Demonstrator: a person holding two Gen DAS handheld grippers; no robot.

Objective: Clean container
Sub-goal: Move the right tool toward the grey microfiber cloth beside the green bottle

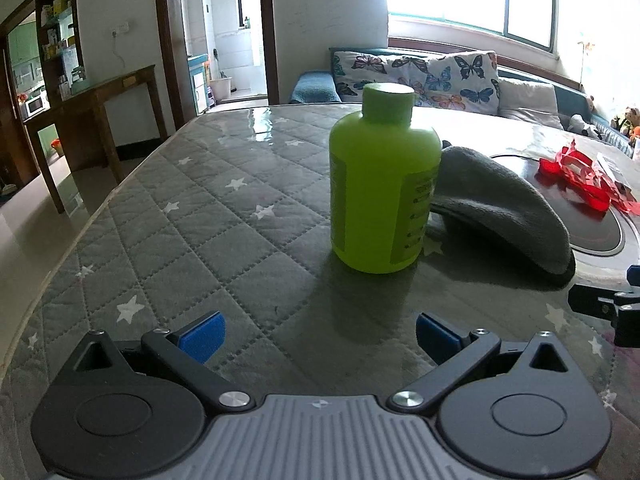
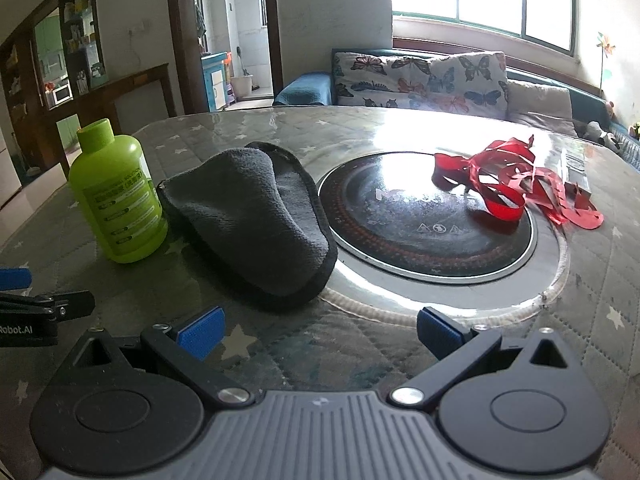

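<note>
A lime-green bottle (image 1: 380,184) with a green cap stands upright on the quilted table cover (image 1: 208,216); the right wrist view has it at the left (image 2: 118,192). A folded grey cloth (image 1: 500,208) lies just right of it, its edge resting on the black round cooktop (image 2: 432,216). My left gripper (image 1: 320,338) is open, a short way in front of the bottle, nothing between its blue pads. My right gripper (image 2: 320,338) is open too, just short of the cloth (image 2: 256,216). Part of the left gripper (image 2: 24,304) shows at the left edge.
Red paper cut-outs (image 2: 516,196) lie on the cooktop's far right side, with a clear flat packet (image 2: 576,172) beside them. A sofa with butterfly cushions (image 2: 420,76) runs behind the table. The table's left edge (image 1: 92,220) drops to the floor; a wooden side table (image 1: 100,92) stands beyond.
</note>
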